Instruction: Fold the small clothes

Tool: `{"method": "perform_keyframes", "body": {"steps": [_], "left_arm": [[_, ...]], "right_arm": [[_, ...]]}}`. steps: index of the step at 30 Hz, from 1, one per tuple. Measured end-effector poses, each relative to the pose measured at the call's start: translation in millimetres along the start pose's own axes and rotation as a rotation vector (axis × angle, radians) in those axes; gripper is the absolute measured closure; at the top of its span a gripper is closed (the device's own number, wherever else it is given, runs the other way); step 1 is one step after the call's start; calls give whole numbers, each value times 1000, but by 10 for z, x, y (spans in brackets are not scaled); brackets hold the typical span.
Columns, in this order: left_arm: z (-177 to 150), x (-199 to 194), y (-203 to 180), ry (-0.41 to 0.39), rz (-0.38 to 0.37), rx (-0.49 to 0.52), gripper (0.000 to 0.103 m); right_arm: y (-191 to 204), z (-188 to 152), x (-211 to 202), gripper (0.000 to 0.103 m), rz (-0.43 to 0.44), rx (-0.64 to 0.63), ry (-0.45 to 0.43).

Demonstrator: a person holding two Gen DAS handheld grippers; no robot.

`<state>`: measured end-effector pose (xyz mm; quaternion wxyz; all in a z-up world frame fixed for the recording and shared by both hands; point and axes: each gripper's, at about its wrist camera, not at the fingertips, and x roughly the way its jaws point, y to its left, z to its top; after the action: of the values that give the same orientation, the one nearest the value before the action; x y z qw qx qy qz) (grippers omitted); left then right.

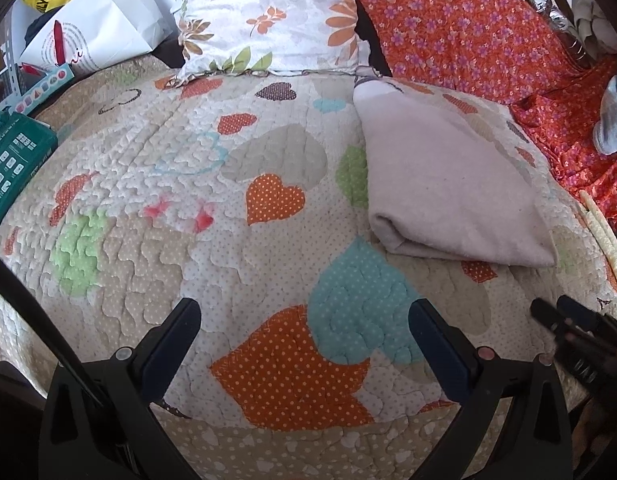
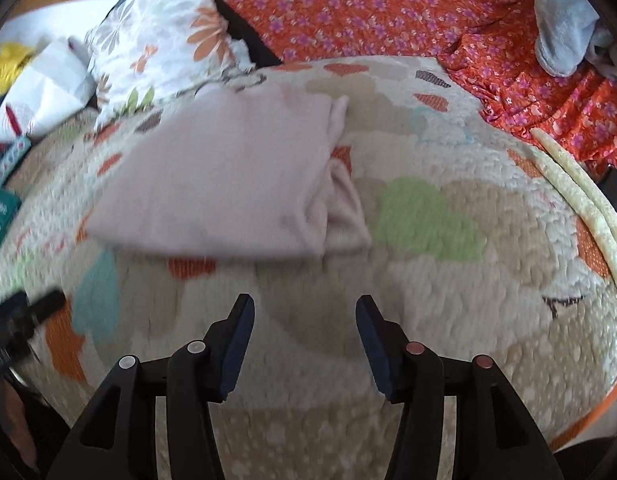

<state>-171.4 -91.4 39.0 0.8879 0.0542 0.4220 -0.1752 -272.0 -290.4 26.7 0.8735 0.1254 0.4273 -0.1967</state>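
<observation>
Heart quilt covers the bed w/ a folded pink cloth at mid-right, both left gripper & right gripper jaws apart, holding nothing.

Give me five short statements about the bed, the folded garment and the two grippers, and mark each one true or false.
1. The pale pink garment lies folded on the heart-patterned quilt. True.
2. The left gripper is clamped on the garment. False: its jaws stand open over bare quilt, with nothing between them.
3. The right gripper holds nothing. True: its jaws are apart, and the garment lies beyond them.
4. The flowered pillow sits on top of the garment. False: it lies at the far edge of the quilt, beyond the garment.
5. An orange flowered cloth lies beyond the quilt. True.
</observation>
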Motion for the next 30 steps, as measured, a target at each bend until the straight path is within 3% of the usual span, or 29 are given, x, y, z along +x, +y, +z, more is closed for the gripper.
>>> {"method": "perform_keyframes", "body": {"steps": [8,30], "left_arm": [[-42,-29,-36,-12,-4,23,0],[-106,117,-94,56,-24,33,0]], "right_arm": [[127,-34,-57,35,-31,-66,-56],[92,-16,27,31,-30,-39,-48]]}}
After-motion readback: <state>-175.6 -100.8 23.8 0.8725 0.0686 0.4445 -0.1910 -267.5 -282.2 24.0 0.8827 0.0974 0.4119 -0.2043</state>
